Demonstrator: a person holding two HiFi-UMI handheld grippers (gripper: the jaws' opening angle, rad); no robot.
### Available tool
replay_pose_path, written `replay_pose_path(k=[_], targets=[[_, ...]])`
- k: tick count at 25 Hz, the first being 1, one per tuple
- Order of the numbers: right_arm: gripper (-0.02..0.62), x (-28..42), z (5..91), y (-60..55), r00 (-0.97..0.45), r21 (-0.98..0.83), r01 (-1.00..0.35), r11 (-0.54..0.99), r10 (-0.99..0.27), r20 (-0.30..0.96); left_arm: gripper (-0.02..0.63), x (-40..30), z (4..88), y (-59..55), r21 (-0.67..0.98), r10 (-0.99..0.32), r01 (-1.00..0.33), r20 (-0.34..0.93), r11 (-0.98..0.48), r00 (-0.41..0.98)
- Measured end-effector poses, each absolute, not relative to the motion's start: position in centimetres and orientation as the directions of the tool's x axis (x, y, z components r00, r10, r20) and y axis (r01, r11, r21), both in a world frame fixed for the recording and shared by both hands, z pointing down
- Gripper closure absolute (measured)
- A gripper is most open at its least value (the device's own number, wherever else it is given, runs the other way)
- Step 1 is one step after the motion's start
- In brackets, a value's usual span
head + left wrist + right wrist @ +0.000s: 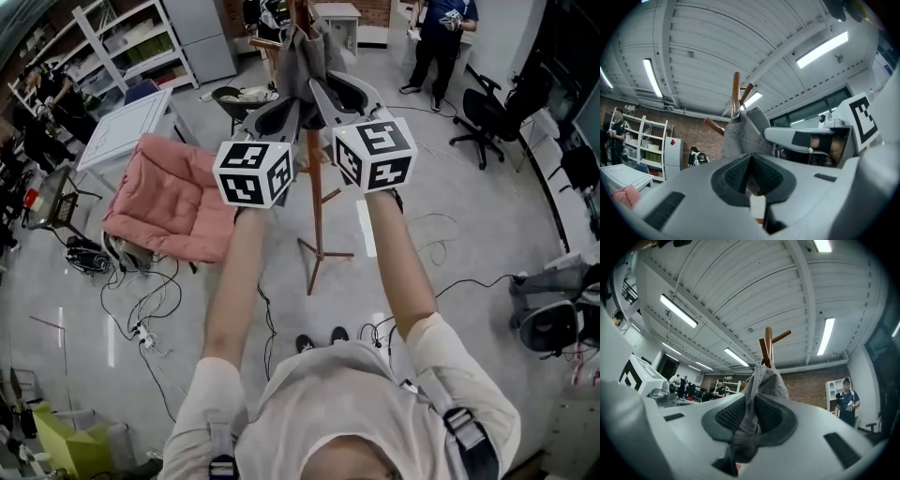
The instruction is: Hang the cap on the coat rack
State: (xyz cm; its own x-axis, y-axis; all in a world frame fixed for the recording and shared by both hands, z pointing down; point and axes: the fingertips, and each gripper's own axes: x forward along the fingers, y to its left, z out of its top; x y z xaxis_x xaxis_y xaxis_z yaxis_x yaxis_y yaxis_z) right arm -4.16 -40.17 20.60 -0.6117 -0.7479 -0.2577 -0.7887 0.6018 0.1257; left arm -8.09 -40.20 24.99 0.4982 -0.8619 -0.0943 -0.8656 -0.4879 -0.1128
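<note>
A grey cap [307, 49] is draped over the top of the wooden coat rack [317, 202], right in front of me. Both grippers are raised to it. My left gripper [279, 114] is shut on the cap's lower left edge and my right gripper [339, 94] on its right edge. In the left gripper view the grey cap [746, 132] rises from the shut left gripper [751, 172] to the rack's pegs [736, 91]. In the right gripper view the cap's fabric [764, 380] is pinched in the right gripper [749, 416], below the pegs [768, 344].
A pink cushioned chair [173, 202] stands left of the rack, with a white table [127, 127] and shelves [122, 42] behind it. Cables [141, 319] trail over the floor. A black office chair [487, 117] and a standing person [441, 42] are at the back right.
</note>
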Motion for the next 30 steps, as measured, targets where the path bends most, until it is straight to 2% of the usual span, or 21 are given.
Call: replay_pose_path(k=[7,12,25,30], targets=[[0.531,-3.2,21.6,-38.0,-0.614,0.116,-0.786,0.608,-0.745,-0.260,0.598,-8.4,26.0,-38.3,-0.061,-0.856,-0.864,-0.117,-0.499,0.503],[0.525,-3.2,24.0,-37.1,-0.632,0.136,-0.775,0.618,-0.753,-0.183,0.598,-8.5,27.6,-37.3,-0.036,-0.863,-0.868,-0.097,-0.496,0.497],[0.525,-3.2,34.1,-34.5,-0.642,0.022,-0.766,0.642,-0.766,-0.031,0.598,-11.2,36.7,-33.6,0.025,-0.905,-0.905,0.021,-0.424,0.424],[0.525,-4.3,38.0,-32.7,-0.669,0.017,-0.743,0.669,-0.743,0.028,0.598,-12.0,39.6,-31.8,0.115,-0.902,-0.899,0.046,-0.422,0.429]])
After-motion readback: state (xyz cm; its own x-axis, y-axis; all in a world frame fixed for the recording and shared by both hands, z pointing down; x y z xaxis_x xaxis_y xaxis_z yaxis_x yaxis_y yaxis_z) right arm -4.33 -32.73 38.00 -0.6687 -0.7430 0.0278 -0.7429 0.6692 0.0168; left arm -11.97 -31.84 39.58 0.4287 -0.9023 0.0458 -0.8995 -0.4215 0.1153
